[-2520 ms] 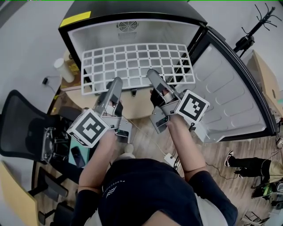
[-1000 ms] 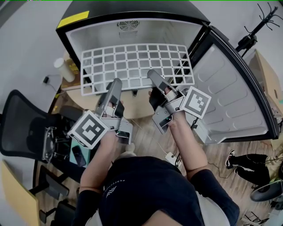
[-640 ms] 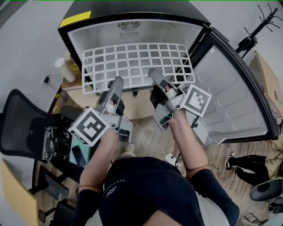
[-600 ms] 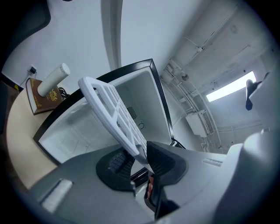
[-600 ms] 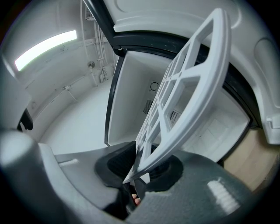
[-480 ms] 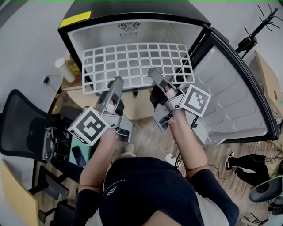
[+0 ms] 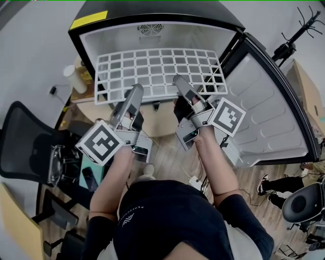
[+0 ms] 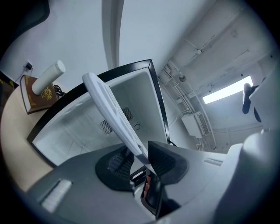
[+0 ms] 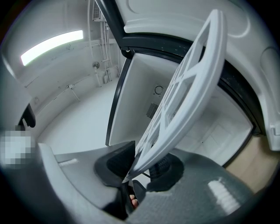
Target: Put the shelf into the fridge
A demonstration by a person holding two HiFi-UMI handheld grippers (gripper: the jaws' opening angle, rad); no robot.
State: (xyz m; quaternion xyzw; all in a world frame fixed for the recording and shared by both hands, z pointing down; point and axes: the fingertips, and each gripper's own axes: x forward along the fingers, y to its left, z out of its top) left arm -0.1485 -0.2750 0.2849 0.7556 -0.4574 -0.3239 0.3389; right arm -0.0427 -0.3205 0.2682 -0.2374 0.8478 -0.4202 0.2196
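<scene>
A white grid shelf (image 7: 157, 71) lies level inside the open black mini fridge (image 7: 152, 15), its front edge toward me. My left gripper (image 7: 136, 90) is at the front edge, left of the middle. Its jaws are opening, and the shelf edge (image 8: 111, 109) lies between the pads with a gap at one side. My right gripper (image 7: 179, 80) is at the front edge, right of the middle. Its jaws are also opening, but the pads still touch the shelf (image 9: 192, 87) between them. The fridge door (image 7: 264, 117) is swung wide to the right.
The fridge stands on a wooden top (image 7: 101, 114) with a white cylinder (image 7: 71, 80) and a brown book (image 8: 37, 94) to its left. A black chair (image 7: 25, 147) is at my left, another chair (image 7: 302, 203) at the lower right, and a coat stand (image 7: 292, 40) at the far right.
The shelf and both grippers have moved a little deeper into the fridge. A chair has rolled into view at the lower right, where someone's legs were.
</scene>
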